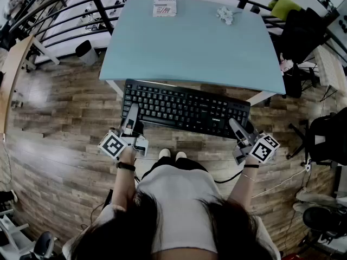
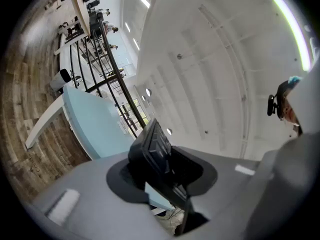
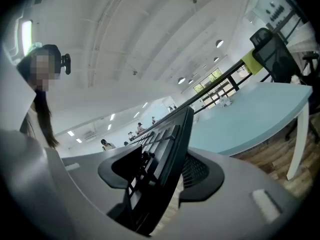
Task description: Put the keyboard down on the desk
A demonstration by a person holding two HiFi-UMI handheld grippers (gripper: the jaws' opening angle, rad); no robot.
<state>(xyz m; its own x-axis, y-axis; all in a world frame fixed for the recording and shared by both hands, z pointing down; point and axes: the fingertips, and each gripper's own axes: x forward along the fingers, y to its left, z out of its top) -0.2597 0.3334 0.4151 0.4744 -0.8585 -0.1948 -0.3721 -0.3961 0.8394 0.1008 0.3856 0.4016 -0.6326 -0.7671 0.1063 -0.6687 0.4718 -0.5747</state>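
A black keyboard hangs level in the air just in front of the near edge of a light blue desk. My left gripper is shut on the keyboard's near left edge. My right gripper is shut on its near right corner. In the left gripper view the keyboard stands edge-on between the jaws, with the desk beyond it. The right gripper view shows the keyboard clamped the same way, and the desk stretches off to the right.
A printed sheet and a crumpled white thing lie at the desk's far edge. A black railing curves behind the desk. A black chair stands at the right, a small bin at the left on the wooden floor.
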